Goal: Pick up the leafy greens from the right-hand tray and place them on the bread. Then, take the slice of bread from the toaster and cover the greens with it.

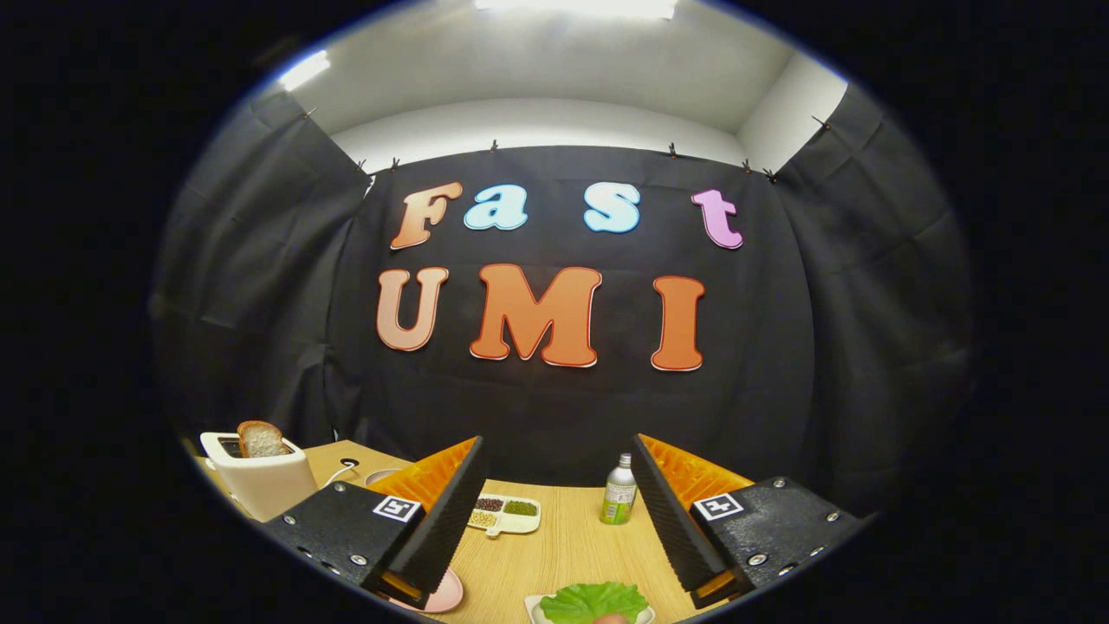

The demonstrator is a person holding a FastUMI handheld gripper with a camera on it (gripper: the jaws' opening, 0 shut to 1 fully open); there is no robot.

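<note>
My gripper is open, its two fingers spread wide above the wooden table with nothing between them. The leafy greens lie on a white tray low between the fingers, close to me. A slice of bread stands upright in the white toaster, beyond the left finger. A pink plate peeks out beside the left finger; what lies on it is hidden.
A divided white dish with small dark and green fillings sits ahead between the fingers. A small green-labelled bottle stands by the right finger. A cable runs from the toaster to a hole in the table.
</note>
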